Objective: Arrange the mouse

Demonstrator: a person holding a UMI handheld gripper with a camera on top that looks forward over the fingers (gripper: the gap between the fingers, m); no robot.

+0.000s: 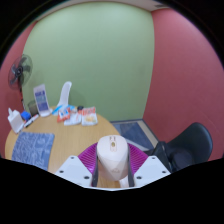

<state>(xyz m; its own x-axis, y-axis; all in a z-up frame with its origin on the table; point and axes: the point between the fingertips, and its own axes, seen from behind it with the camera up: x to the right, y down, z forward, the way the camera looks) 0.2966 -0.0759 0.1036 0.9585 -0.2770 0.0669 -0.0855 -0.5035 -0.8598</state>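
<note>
Green wall behind, a fan (19,71) far left, then the round wooden table (80,135) with its blue cloth (33,148). Centre: the gripper (113,168) clamps the mouse (114,157) between its pads, lifted above the table. Black chair (188,146) right. A smooth shell could slip out.

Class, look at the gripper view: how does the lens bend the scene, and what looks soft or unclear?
In the gripper view, the wide lens bows the table edge and walls; the tool grips a mouse, fairly sharp; the far clutter and fan look small and soft; lighting is even, without glare.
</note>
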